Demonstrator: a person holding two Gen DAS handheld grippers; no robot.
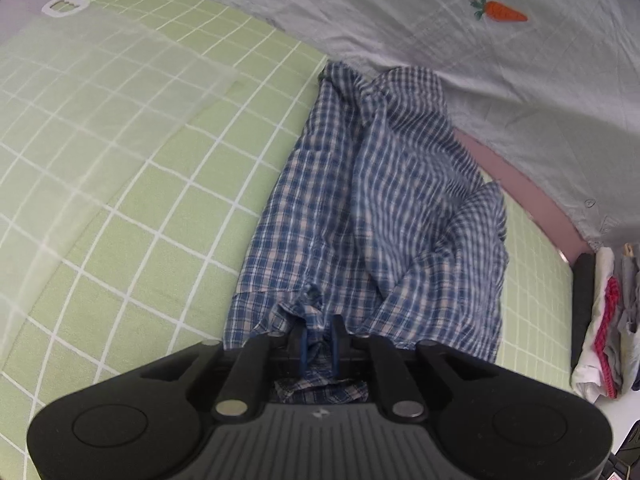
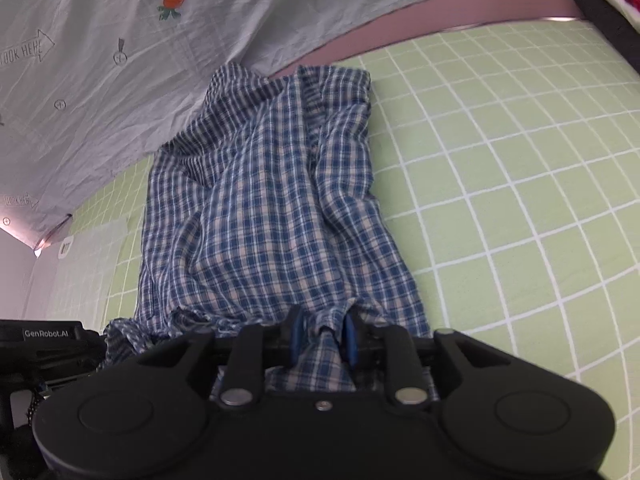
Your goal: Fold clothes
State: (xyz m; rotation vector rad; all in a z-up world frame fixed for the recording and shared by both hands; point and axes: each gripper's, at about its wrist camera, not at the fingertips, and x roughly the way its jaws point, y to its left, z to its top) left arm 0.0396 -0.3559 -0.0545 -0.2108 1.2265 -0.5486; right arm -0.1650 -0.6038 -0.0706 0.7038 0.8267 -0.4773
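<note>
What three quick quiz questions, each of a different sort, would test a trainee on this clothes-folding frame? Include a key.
1. True or false: the left gripper and the right gripper each have blue plaid fabric pinched between their fingers.
2. Multiple choice: the plaid shirt lies on (A) bare wood, (B) a green sheet with a white grid, (C) a grey carpet.
3. Fill in: the pale cloth behind the shirt carries an embroidered orange ____.

Key: 1 true; 2 B; 3 carrot.
</note>
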